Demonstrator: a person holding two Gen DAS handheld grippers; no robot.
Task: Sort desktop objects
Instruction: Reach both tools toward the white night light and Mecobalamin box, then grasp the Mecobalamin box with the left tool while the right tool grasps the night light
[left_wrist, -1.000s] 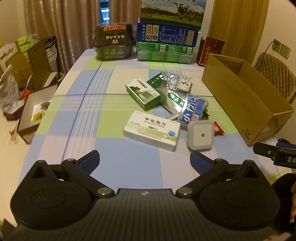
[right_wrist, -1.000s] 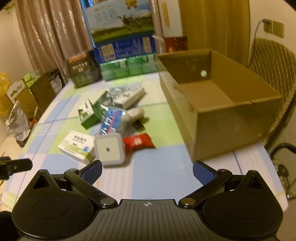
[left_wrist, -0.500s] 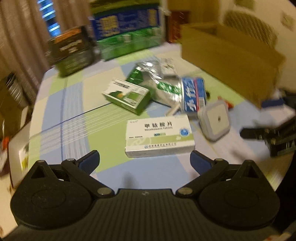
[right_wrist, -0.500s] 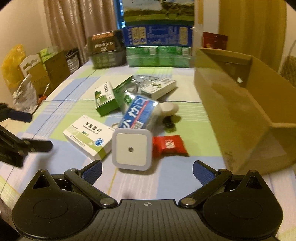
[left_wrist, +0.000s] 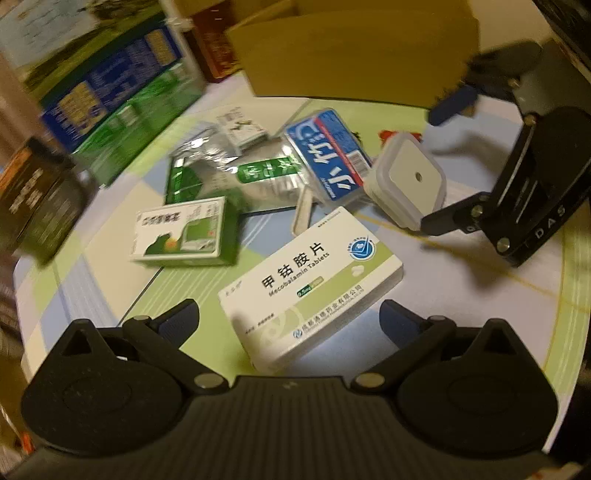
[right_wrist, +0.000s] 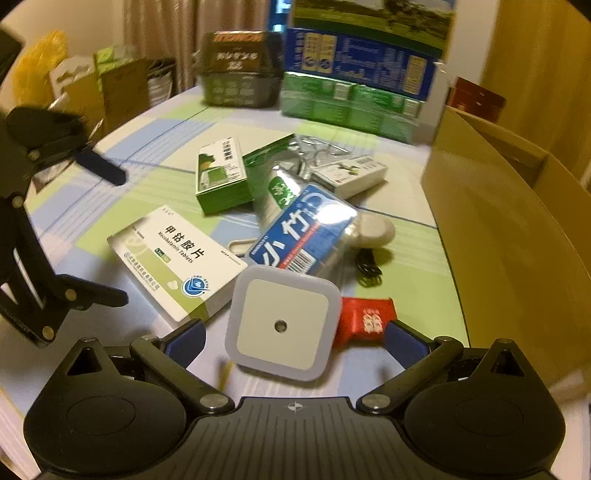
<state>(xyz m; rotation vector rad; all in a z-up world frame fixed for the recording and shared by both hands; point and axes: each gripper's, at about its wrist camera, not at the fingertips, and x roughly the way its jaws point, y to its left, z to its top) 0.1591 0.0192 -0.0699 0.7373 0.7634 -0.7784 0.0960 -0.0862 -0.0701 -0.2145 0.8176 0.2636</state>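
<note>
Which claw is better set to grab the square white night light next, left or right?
Right, probably. The right claw is open with the night light lying between its fingertips. The left claw is open around the Mecobalamin tablet box; the light sits off to its right.

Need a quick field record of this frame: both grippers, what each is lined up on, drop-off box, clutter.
left gripper: open, empty, white Mecobalamin tablet box between its fingertips, untouched
right gripper: open, empty, square white night-light plug between its fingertips
container: open brown cardboard box, at the table's right side
beside night-light: red snack packet, partly behind it
pile: blue plastic floss case, green-white medicine box, silver foil pouch
surface: blue-green checked tablecloth
</note>
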